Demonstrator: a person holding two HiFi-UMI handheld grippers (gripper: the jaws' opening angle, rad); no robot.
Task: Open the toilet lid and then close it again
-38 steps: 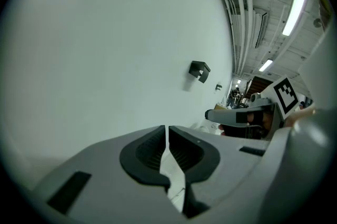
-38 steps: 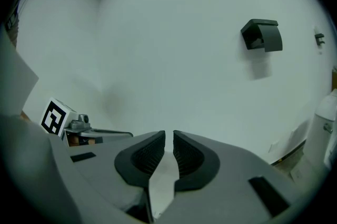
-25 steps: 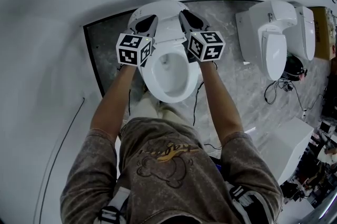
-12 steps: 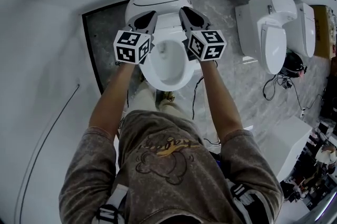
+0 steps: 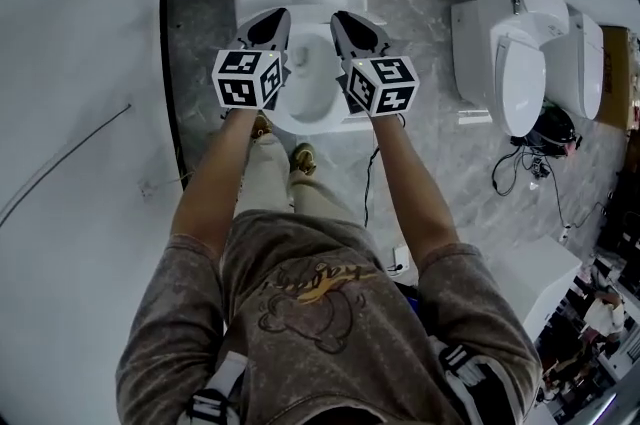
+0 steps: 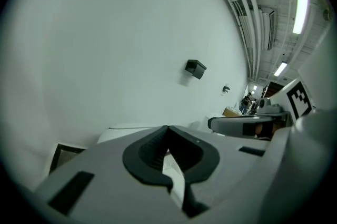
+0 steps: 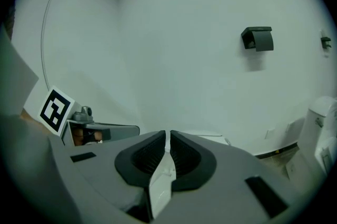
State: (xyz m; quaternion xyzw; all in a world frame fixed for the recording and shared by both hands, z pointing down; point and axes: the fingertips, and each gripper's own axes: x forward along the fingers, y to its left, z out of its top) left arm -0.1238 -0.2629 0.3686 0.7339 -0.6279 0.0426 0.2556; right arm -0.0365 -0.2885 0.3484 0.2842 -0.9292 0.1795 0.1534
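The right tongs (image 7: 167,136) have their dark ribbed jaws drawn almost together on a thin white edge, the toilet lid (image 7: 159,182), which runs as a narrow pale strip from between the tips down toward the camera. To the left, just beside them, the left tongs (image 7: 129,130) lie level, their marker cube (image 7: 55,108) showing one black-and-white square face. Behind stands a plain white wall (image 7: 174,49) with a black box (image 7: 258,38) mounted high on the right and a thin cable (image 7: 46,22) curving down on the left. Another white toilet (image 7: 322,128) shows at the right edge.
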